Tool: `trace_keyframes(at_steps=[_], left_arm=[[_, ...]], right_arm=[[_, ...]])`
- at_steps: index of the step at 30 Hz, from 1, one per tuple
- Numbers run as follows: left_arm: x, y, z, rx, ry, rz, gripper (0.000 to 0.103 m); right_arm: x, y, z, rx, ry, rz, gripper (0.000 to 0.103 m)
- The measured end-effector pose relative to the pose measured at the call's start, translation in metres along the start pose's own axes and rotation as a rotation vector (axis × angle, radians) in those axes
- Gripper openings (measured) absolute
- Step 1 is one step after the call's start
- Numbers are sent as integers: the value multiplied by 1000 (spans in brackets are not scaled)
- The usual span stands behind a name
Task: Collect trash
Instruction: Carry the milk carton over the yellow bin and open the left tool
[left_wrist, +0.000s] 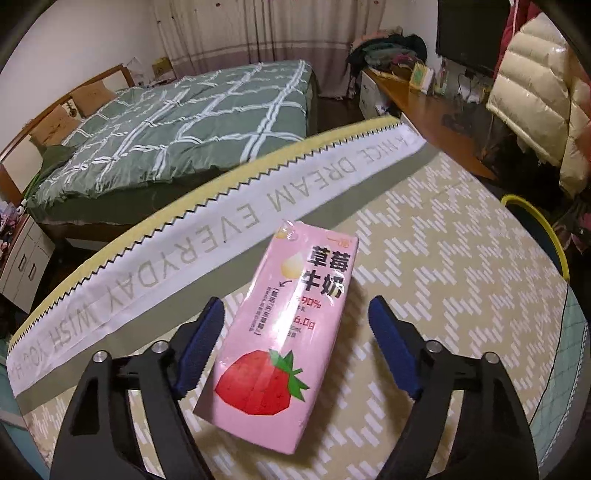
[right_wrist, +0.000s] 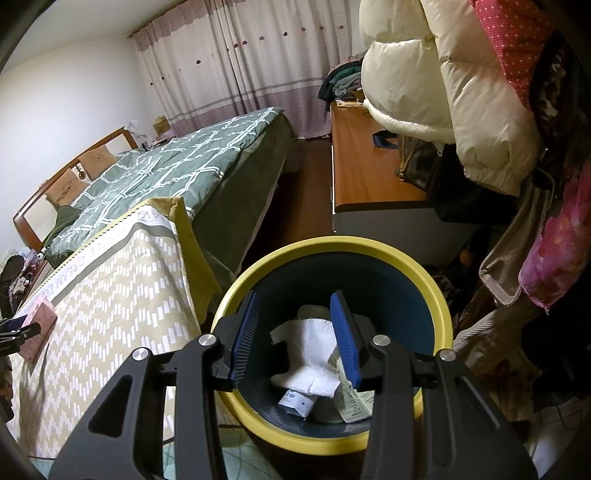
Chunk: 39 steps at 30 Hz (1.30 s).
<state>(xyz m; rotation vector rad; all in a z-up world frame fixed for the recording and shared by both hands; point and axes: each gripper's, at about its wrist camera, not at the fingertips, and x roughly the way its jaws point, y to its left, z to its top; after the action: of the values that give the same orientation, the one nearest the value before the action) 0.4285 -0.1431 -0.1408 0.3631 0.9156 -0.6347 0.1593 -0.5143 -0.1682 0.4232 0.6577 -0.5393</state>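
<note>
A pink strawberry milk carton lies on the patterned beige cloth in the left wrist view. My left gripper is open, its blue fingers either side of the carton, apart from it. The carton also shows far left in the right wrist view. My right gripper is open and empty above the yellow-rimmed blue trash bin. In the bin lie a crumpled white tissue and paper wrappers.
A bed with a green checked quilt stands behind. A wooden desk is at the right, with a cream puffy coat and clothes hanging over it. The bin's rim also shows at the right of the left wrist view.
</note>
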Motion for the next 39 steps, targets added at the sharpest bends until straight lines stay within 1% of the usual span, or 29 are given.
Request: trace_keyframes(at_steps=[2,3,4,6,12,14,18,22,27,30,34,39], left_arm=[[4,-4,0,26,29,20,74],[5,-6,-1,37,40,26,68],[7,-7,-1,43,51,26,60],[8,-8,-2,38,61,19,54],[-5,-21,-3,17,44,43,52],[-12,-32,-3,24,31,52,52],[-24,-57,1,34,-2,36,52],[-33,-98,9,56,-32,10,52],[-39,-166,25,120,-58,-53,52],[-39,-209,38,155,-60,-102,52],[-31,-276,57,211,-46,-168,52],[-13,-351,76,284,-20,-217,52]], right_arm=[[0,0,0,1,-1,3,39],[0,0,0,2,-2,5,39],[-1,-1,0,2,-3,7,39],[-2,-1,-1,2,-8,11,39],[-7,-4,-2,-2,-24,23,39],[-10,-8,-3,-3,-24,25,39],[-17,-18,-3,7,-29,34,39],[-25,-27,-4,8,-37,42,39],[-32,-43,-6,7,-39,38,39],[-37,-56,-7,9,-33,34,39],[-43,-72,-8,7,-27,28,39],[-55,-93,-11,9,-30,26,39]])
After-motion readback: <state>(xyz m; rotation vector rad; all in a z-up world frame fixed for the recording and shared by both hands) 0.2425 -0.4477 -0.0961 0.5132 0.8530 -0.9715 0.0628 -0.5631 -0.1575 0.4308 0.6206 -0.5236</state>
